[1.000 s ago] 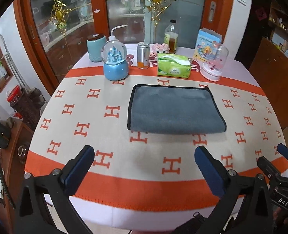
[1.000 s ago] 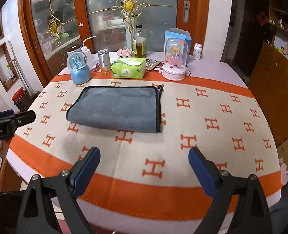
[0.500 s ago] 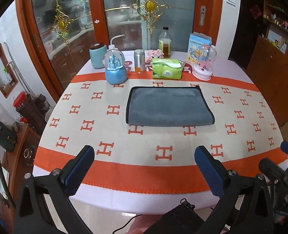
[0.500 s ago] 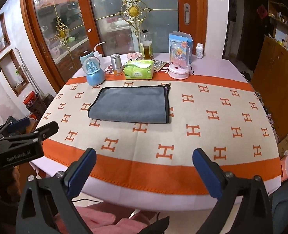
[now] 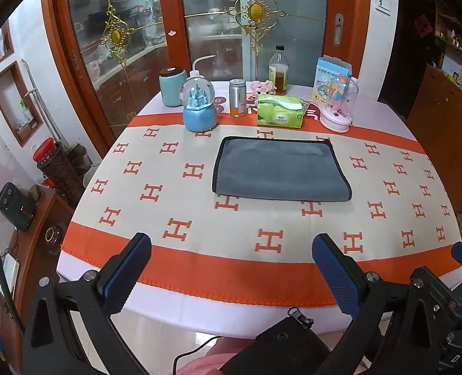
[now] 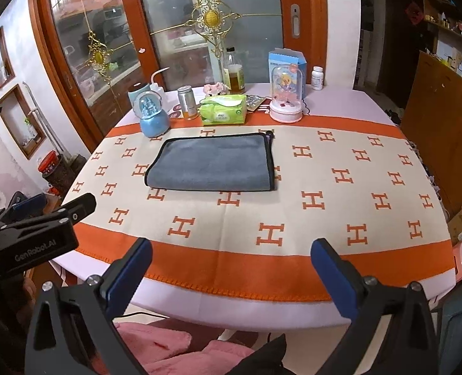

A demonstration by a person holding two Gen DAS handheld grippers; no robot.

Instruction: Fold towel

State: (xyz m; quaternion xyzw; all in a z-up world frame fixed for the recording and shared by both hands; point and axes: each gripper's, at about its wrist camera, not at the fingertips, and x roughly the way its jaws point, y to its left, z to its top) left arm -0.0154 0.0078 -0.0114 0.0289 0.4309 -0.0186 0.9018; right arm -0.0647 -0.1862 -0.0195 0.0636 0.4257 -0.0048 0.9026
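Note:
A grey towel (image 5: pixel 279 168) with black edging lies folded flat on the orange-and-cream tablecloth (image 5: pixel 199 228); it also shows in the right wrist view (image 6: pixel 213 162). My left gripper (image 5: pixel 231 268) is open and empty, held off the table's near edge, well short of the towel. My right gripper (image 6: pixel 231 272) is open and empty, also off the near edge. The left gripper's body shows at the left of the right wrist view (image 6: pixel 34 228).
Behind the towel stand a blue snow globe (image 5: pixel 198 106), a metal can (image 5: pixel 237 97), a green tissue pack (image 5: pixel 280 111), a pink domed music box (image 5: pixel 338 106), a bottle (image 5: pixel 278 70) and a teal canister (image 5: pixel 172 86). Wooden cabinets (image 6: pixel 443 118) at right.
Both grippers have drawn back and up from the table, so the towel looks farther away. The towel has not moved. Both stay open.

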